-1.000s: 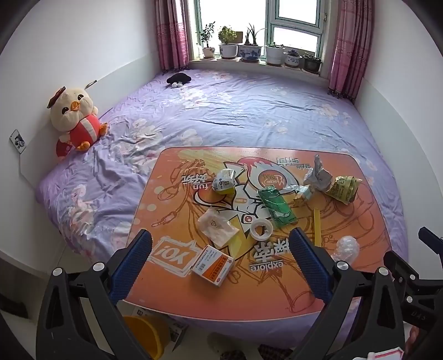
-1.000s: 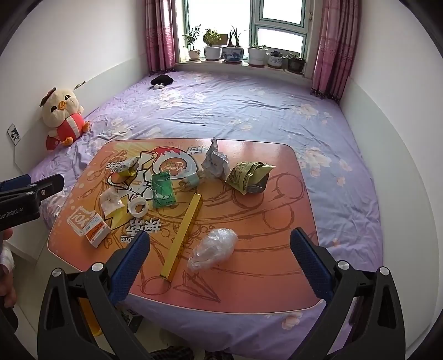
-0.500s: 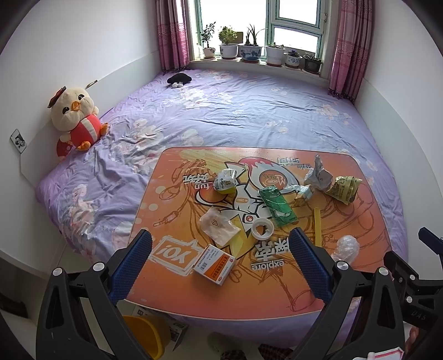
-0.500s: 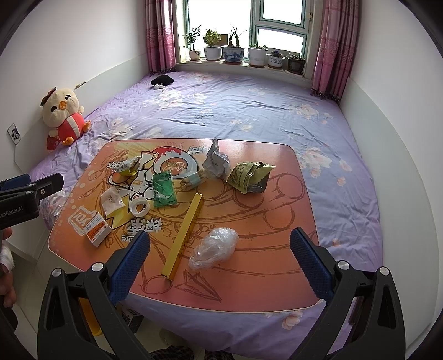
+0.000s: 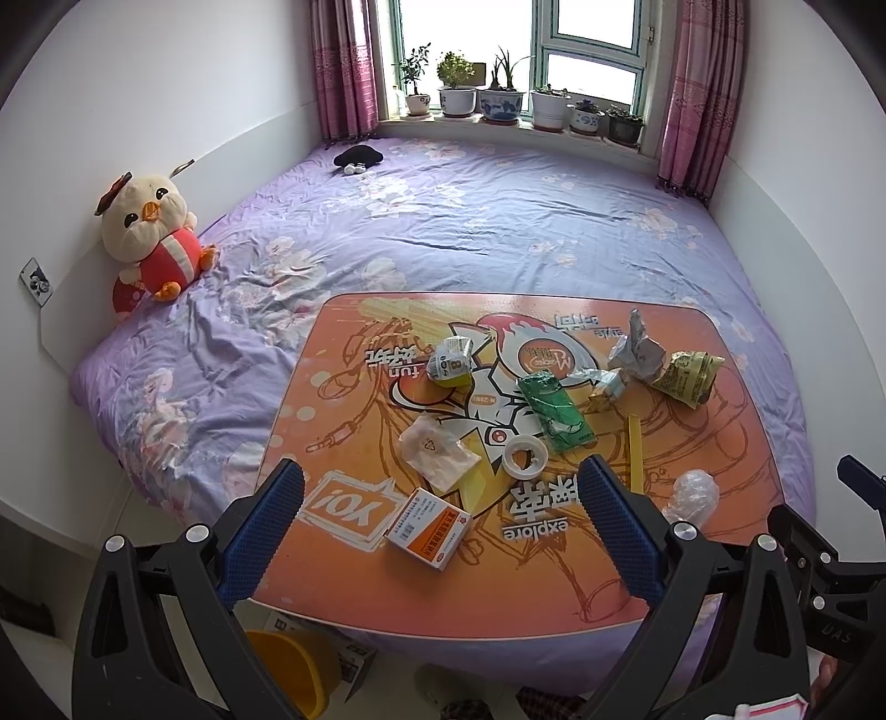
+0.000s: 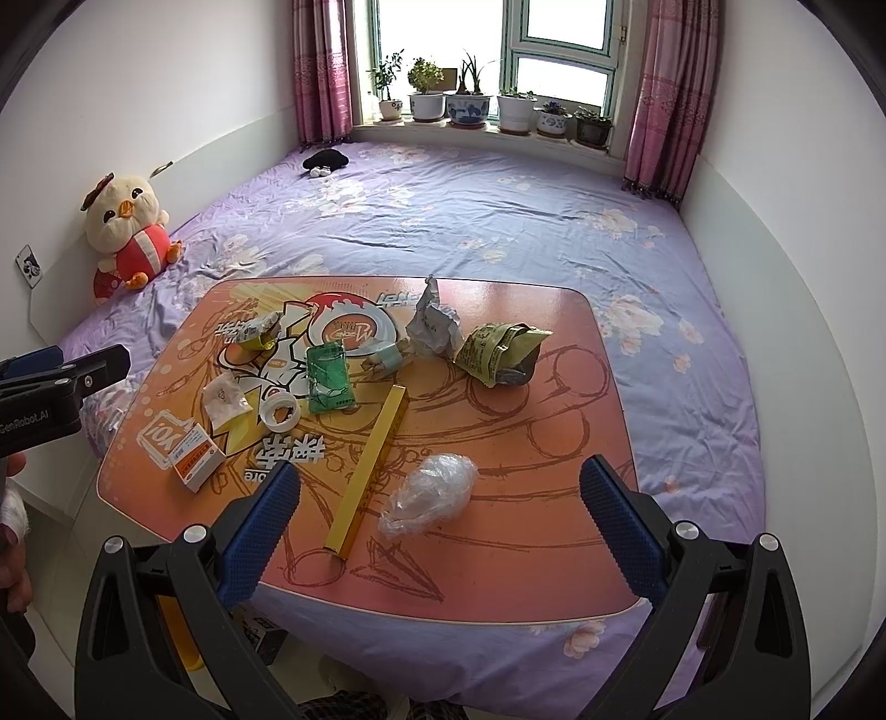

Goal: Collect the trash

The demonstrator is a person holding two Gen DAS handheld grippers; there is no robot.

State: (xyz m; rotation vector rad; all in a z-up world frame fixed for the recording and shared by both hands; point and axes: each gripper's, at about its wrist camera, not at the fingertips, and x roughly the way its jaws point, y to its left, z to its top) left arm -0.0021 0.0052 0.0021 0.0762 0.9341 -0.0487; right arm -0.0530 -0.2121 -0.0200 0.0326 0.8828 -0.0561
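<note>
With both the left gripper [image 5: 437, 515] and right gripper [image 6: 440, 512] spread wide and empty, the crumpled clear plastic bag [image 6: 429, 493] near the table's [image 6: 554, 554] right front edge looks feather-light, soft and slippery, best pinched across its bunched middle.

A home bedroom; purple floral bed [image 5: 498, 221]; plush chick [image 5: 149, 232]; curtained window [image 5: 587, 50] with potted plants [image 5: 515, 105]
</note>
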